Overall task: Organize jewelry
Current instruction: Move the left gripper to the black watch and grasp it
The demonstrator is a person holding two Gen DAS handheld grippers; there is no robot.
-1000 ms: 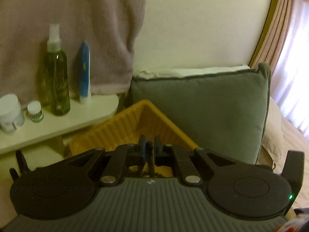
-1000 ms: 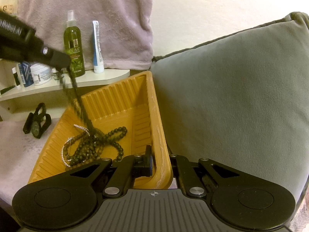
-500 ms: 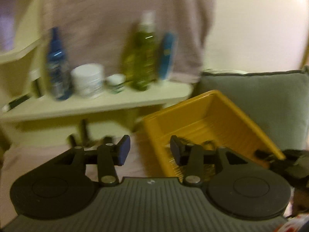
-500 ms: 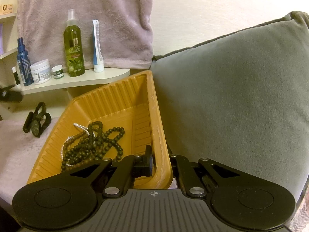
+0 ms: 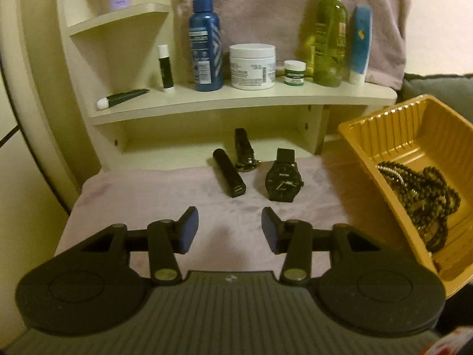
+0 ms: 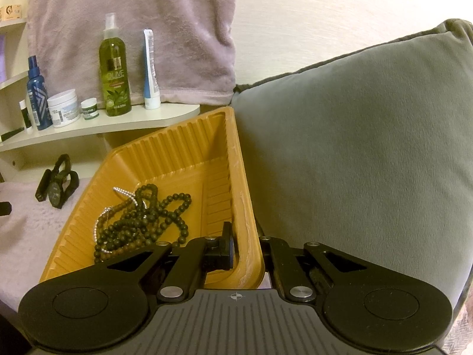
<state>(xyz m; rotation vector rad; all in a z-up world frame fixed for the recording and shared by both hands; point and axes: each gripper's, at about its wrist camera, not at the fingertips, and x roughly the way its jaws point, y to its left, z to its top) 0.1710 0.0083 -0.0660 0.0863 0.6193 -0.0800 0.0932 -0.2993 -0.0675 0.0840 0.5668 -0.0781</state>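
The yellow ribbed tray (image 6: 177, 148) holds a heap of dark bead necklaces (image 6: 142, 216) and a thin silver chain (image 6: 100, 222). My right gripper (image 6: 246, 245) is shut on the tray's near right wall, one finger inside and one outside. In the left wrist view the tray (image 5: 384, 136) sits at the right with the beads (image 5: 425, 195) in it. My left gripper (image 5: 229, 224) is open and empty above the pink cloth (image 5: 147, 201). Beyond its fingertips lie a black watch (image 5: 283, 180) and a second watch (image 5: 245, 153) with a black strap.
A cream shelf (image 5: 236, 100) behind the watches carries a blue spray bottle (image 5: 207, 44), a white jar (image 5: 252, 66), a green bottle (image 5: 329, 38) and tubes. A grey cushion (image 6: 354, 148) presses against the tray's right side. A pink towel (image 6: 133, 29) hangs on the wall.
My left gripper let the bead necklace drop into the tray, opened, then swung left and down to face the watches on the cloth. The right gripper and tray have not moved.
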